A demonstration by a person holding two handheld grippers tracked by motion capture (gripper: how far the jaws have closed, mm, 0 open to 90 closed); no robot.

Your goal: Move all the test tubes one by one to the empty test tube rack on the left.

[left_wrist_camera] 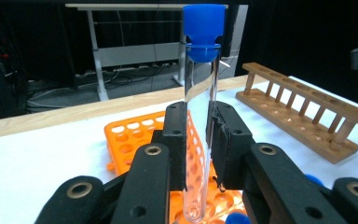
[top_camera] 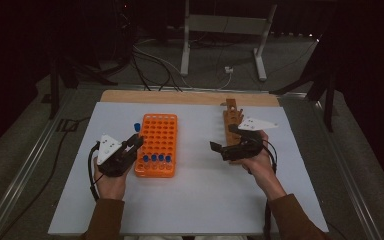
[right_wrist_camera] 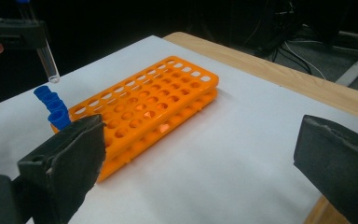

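My left gripper (top_camera: 135,142) is shut on a clear test tube (left_wrist_camera: 199,121) with a blue cap (left_wrist_camera: 203,29), held upright just left of the orange tube rack (top_camera: 156,143). In the right gripper view the tube's round bottom (right_wrist_camera: 50,65) hangs above the rack's near left corner. Several blue-capped tubes (top_camera: 156,158) stand in the rack's front row. My right gripper (top_camera: 222,140) is open with nothing between its fingers (right_wrist_camera: 63,163), right of the rack and over the wooden tube stand (top_camera: 231,122).
The white mat (top_camera: 195,190) covers a wooden table (top_camera: 190,97). Beyond the far edge lie floor cables (top_camera: 155,62) and a grey table frame (top_camera: 225,30). The wooden stand (left_wrist_camera: 303,112) lies at the mat's right.
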